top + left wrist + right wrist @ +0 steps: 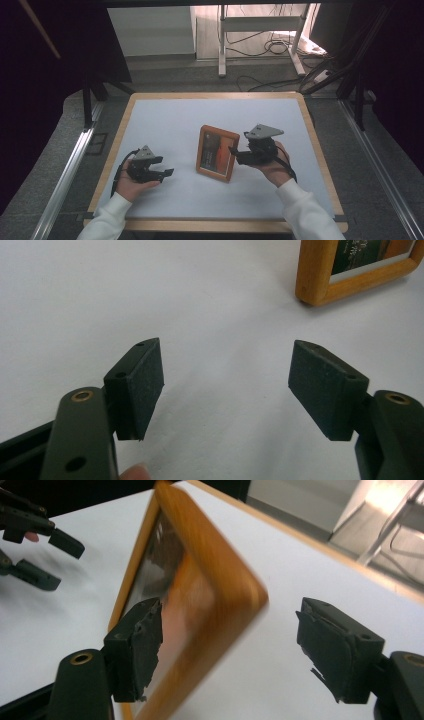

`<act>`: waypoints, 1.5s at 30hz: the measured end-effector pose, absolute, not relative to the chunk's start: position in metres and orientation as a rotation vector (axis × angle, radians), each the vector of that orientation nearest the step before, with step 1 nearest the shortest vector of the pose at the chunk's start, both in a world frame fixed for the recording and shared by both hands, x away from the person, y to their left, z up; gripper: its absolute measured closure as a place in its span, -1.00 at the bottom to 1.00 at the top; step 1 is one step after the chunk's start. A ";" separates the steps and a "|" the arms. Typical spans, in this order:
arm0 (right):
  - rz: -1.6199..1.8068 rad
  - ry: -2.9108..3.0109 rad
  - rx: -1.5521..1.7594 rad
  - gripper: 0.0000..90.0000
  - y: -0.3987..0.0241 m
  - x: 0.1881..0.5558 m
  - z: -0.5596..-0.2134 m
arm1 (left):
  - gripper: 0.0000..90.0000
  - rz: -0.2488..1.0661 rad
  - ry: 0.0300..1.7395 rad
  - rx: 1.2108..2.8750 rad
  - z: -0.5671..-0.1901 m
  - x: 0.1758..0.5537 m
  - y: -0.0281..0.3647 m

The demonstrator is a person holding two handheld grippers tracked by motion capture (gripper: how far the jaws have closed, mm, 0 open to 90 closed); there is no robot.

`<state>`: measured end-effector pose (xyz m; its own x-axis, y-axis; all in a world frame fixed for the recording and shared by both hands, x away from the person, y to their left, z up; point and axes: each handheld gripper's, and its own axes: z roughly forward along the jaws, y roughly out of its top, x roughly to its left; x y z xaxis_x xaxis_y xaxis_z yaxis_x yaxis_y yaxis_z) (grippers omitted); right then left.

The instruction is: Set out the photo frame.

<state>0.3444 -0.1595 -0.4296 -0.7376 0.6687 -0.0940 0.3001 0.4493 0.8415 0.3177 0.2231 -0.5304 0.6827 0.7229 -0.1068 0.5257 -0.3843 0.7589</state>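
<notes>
Right gripper [234, 152] held level beside right edge of rectangular orange-brown wooden picture frame [217, 152], jaws spread, frame edge between pads, not pinched. Left gripper [167, 173] low over white tabletop [165, 125], jaws spread, empty, well left of frame. Frame near tabletop centre.

I can't read any text from here. The picture frame [360, 270] carries a few pale marks along the top of its dark picture in the left gripper view, perhaps lettering, but they are too small and cut off at the edge for me to make out. In the high view the picture is an orange and dark blur, and in the right gripper view it is smeared. I find no labels, brands or numbers.
</notes>
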 end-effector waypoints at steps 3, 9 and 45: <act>1.226 2.304 0.849 -0.43 -0.172 0.333 -0.442 | -0.33 0.306 0.958 2.081 -0.530 0.317 0.223; 1.267 2.330 0.890 -0.42 -0.185 0.313 -0.466 | -0.33 0.310 0.959 2.084 -0.530 0.317 0.222; 1.117 2.579 0.716 1.00 -0.133 0.307 -0.520 | -0.33 0.310 0.947 2.083 -0.530 0.316 0.221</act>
